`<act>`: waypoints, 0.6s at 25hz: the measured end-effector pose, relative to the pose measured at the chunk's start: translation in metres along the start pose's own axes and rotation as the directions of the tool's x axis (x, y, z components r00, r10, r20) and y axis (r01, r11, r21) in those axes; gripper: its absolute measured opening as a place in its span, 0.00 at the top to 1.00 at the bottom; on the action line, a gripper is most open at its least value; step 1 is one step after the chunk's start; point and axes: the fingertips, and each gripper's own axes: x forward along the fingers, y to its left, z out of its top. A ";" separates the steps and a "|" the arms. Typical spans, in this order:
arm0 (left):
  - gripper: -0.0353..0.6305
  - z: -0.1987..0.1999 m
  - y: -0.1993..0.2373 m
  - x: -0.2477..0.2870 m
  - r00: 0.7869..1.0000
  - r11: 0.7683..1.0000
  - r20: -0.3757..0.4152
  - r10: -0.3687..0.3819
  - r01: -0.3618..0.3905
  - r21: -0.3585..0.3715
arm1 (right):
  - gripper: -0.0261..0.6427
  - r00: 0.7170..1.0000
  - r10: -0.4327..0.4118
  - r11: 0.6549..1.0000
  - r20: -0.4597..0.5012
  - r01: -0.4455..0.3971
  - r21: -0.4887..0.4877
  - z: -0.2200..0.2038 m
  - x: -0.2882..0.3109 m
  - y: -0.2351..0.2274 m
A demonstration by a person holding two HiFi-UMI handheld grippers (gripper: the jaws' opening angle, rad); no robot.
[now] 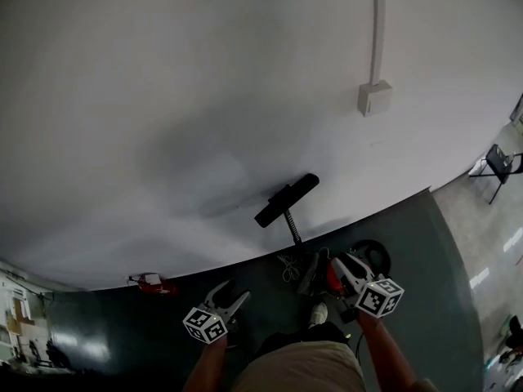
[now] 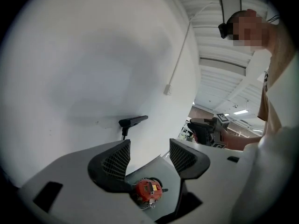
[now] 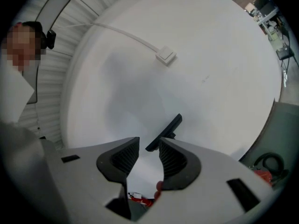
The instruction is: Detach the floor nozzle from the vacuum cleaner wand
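The black floor nozzle (image 1: 286, 200) sits on the upper end of a thin ribbed wand (image 1: 293, 229) that rises from the dark floor against the white wall. It also shows as a slanted black bar, the nozzle (image 2: 133, 121), ahead of the left jaws, and as the nozzle (image 3: 164, 133) just beyond the right jaws. My left gripper (image 1: 232, 292) is open and empty, well short of it, as the left gripper (image 2: 149, 146) shows. My right gripper (image 1: 343, 261) has its jaws drawn close together with nothing between them, seen as the right gripper (image 3: 148, 141).
A small red device (image 1: 151, 282) lies on the floor by the wall at the left. Red and black vacuum parts and a coiled black hose (image 1: 372, 256) lie beside the right gripper. A white wall box (image 1: 374, 98) with a conduit hangs above. A chair (image 1: 498, 163) stands far right.
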 end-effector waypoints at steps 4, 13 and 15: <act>0.54 0.012 0.016 0.031 1.000 0.999 -0.003 0.012 -0.012 0.039 | 0.78 0.999 0.041 0.998 0.016 -0.041 0.038 0.003 0.013 -0.017; 0.54 0.002 0.055 0.090 0.999 0.998 -0.042 -0.022 0.024 0.059 | 0.63 1.000 0.022 1.000 0.016 -0.022 0.005 -0.003 0.018 -0.014; 0.54 -0.003 0.067 0.108 0.997 0.997 -0.061 -0.051 0.054 0.055 | 0.62 1.000 0.012 1.000 0.025 -0.012 0.004 -0.001 0.024 -0.007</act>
